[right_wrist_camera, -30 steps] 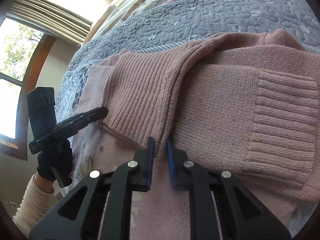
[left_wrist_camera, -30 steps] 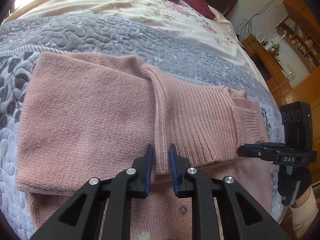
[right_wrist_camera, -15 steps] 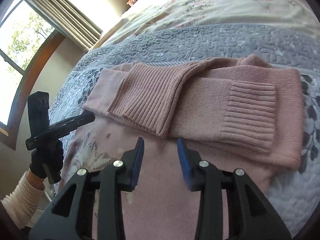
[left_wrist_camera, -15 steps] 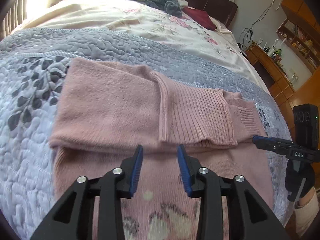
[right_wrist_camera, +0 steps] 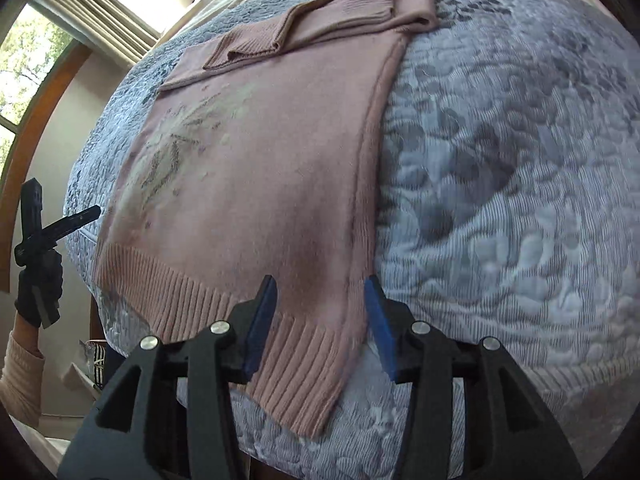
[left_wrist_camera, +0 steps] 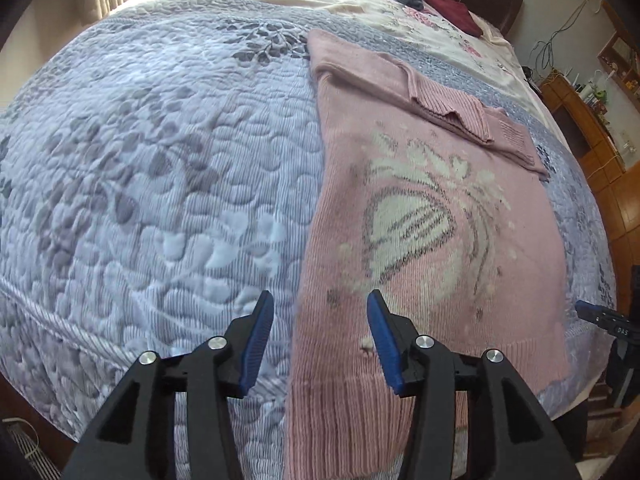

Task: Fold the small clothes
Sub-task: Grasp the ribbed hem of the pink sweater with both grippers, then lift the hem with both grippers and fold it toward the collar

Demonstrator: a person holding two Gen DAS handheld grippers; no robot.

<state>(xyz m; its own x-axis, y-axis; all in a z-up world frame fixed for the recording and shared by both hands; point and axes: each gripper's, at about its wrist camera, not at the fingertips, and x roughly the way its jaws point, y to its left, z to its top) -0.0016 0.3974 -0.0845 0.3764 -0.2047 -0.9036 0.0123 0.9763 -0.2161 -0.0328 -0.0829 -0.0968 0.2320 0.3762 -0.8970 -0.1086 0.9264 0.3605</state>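
— Where do the hand-held grippers stand?
— The left hand-held gripper (left_wrist_camera: pixel 318 338) gapes wide over the pink sweater's (left_wrist_camera: pixel 432 216) left hem corner; the right hand-held gripper (right_wrist_camera: pixel 320 322) gapes wide at the right corner.
— And the sweater?
— Flat on the bed's grey quilt (left_wrist_camera: pixel 160 184), sleeves folded across the top.

Bright daylight from the window (right_wrist_camera: pixel 24 80) washes out the far bedding; fisheye bending and dark corners frame both sharp views.

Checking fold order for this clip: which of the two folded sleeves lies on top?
The finely ribbed sleeve lies on top, crossing over the other sleeve, of which mainly the coarse-ribbed cuff shows at the pink sweater's far end.
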